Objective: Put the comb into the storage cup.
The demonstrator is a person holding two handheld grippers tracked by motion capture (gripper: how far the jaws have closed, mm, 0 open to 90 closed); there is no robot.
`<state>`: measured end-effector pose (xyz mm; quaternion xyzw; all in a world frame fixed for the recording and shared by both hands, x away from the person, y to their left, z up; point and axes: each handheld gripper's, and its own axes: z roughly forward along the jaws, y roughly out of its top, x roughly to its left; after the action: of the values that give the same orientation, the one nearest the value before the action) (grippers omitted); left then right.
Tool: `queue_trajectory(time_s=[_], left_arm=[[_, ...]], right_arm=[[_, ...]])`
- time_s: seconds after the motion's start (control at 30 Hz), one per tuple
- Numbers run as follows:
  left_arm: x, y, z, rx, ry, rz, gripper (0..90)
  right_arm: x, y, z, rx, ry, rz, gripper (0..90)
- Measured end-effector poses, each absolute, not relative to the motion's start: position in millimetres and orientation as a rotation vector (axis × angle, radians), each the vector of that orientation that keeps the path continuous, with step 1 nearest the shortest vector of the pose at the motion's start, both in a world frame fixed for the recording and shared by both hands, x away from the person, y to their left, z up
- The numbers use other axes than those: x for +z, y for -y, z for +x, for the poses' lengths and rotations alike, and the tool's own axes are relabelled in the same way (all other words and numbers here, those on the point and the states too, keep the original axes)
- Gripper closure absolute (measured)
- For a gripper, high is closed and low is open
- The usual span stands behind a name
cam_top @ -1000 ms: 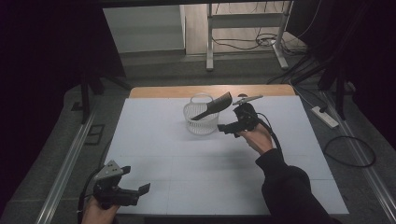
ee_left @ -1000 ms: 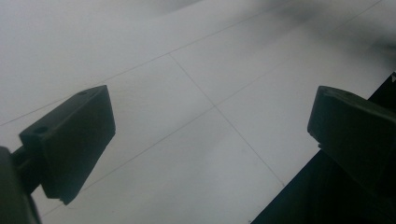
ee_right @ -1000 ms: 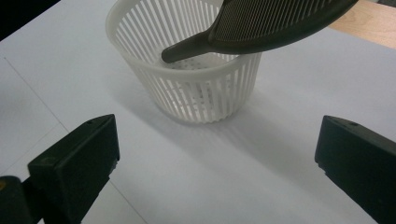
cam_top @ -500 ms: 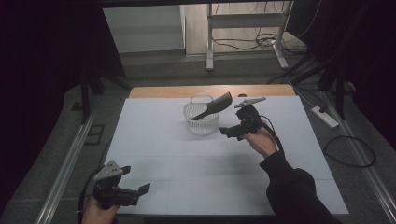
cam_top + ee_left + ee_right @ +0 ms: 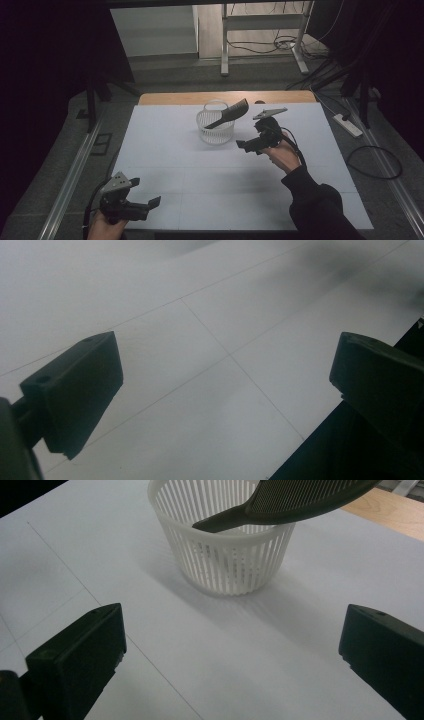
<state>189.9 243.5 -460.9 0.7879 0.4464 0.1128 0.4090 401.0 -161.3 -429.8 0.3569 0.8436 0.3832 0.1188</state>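
Note:
A white slatted basket [image 5: 216, 129] [image 5: 225, 545] stands upright at the back middle of the white table [image 5: 210, 185]. A black flat-headed utensil [image 5: 231, 113] [image 5: 300, 497] leans in it, its handle inside and its head sticking out over the rim to the right. My right gripper [image 5: 248, 146] [image 5: 235, 640] hovers just right of and nearer than the basket, pointed at it, open and empty. My left gripper [image 5: 145, 194] [image 5: 225, 375] hangs over the table's front left corner, open with nothing between its jaws.
A wooden strip [image 5: 225, 97] borders the table's far edge. A metal rail [image 5: 70, 180] runs along the floor at the left, and a power strip [image 5: 347, 125] with cables lies on the floor at the right. Table legs [image 5: 225, 45] stand beyond.
My right gripper has drawn back a little from the basket toward the near side. The utensil stays in the basket. The left gripper has not moved.

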Motion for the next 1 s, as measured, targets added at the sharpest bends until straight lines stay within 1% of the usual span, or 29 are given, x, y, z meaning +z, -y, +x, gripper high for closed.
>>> queue_trajectory(time_s=[1.0], left_arm=[[-460.8, -244.1, 189.7, 0.285, -1.120, 1.982, 1.5]], right_arm=[[-429.8, 175.3, 374.8, 1.116, -2.513, 0.956, 0.0]])
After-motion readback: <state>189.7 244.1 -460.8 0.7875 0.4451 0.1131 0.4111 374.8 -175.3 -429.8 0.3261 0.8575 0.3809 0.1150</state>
